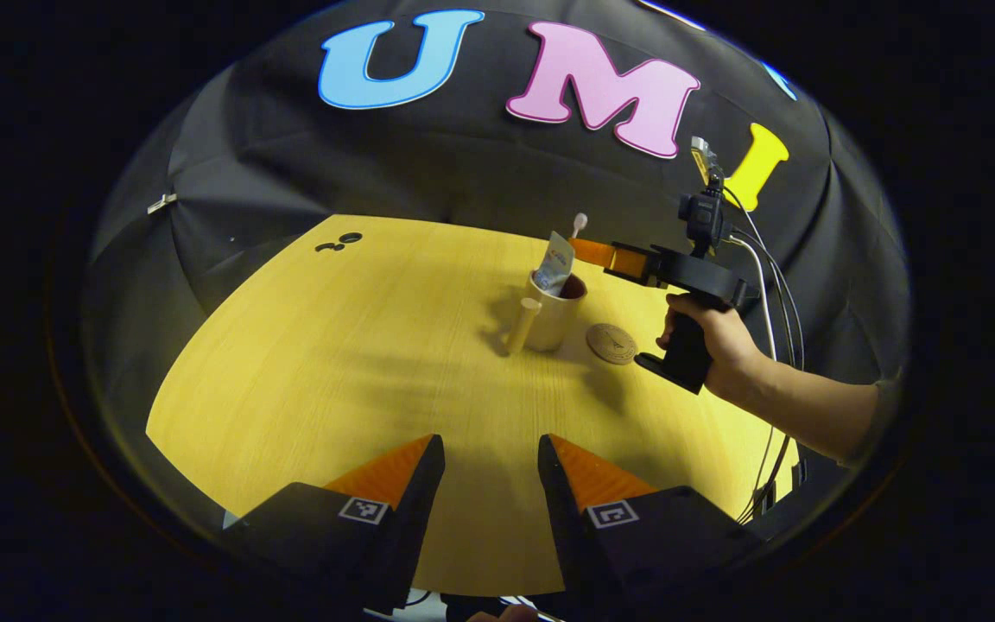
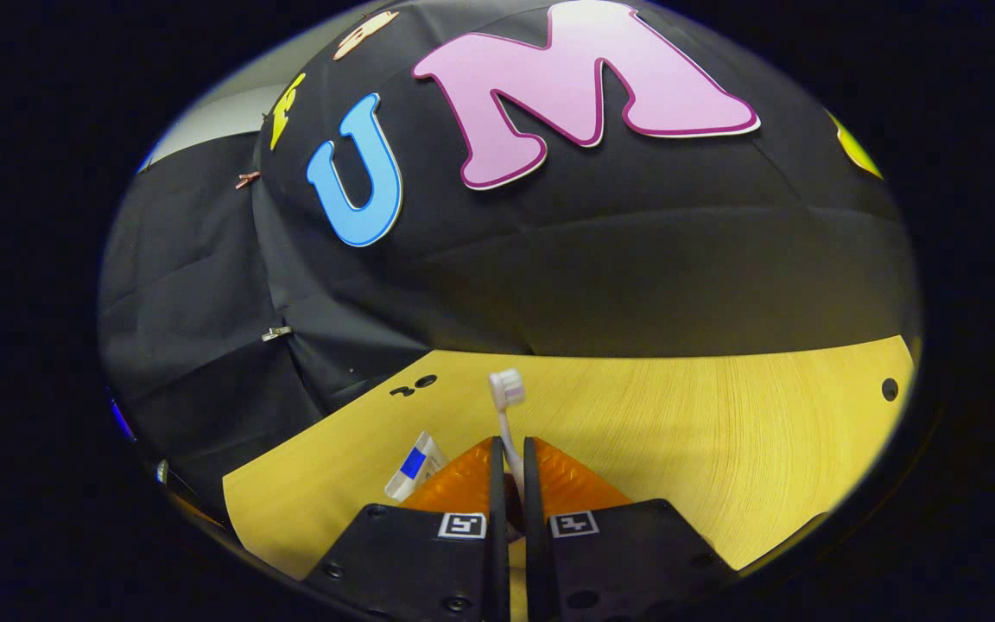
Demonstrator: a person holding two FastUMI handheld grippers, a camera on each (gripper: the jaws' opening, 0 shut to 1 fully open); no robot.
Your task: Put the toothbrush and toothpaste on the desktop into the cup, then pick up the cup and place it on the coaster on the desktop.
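Right tongs [image 2: 507, 471] grip toothbrush [image 2: 506, 406] over cup [image 1: 556, 313]; left tongs [image 1: 491, 471] open. Off-centre release risks tipping cup or missing it.

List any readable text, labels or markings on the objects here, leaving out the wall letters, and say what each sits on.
Toothpaste tube in the cup: printed label with red and blue patches, too small and blurred to read.
Left gripper finger bases: square black-and-white coded markers, no words.
Right gripper, shut on the toothbrush: the same markers, no words.
Coaster: engraved pattern, unreadable.
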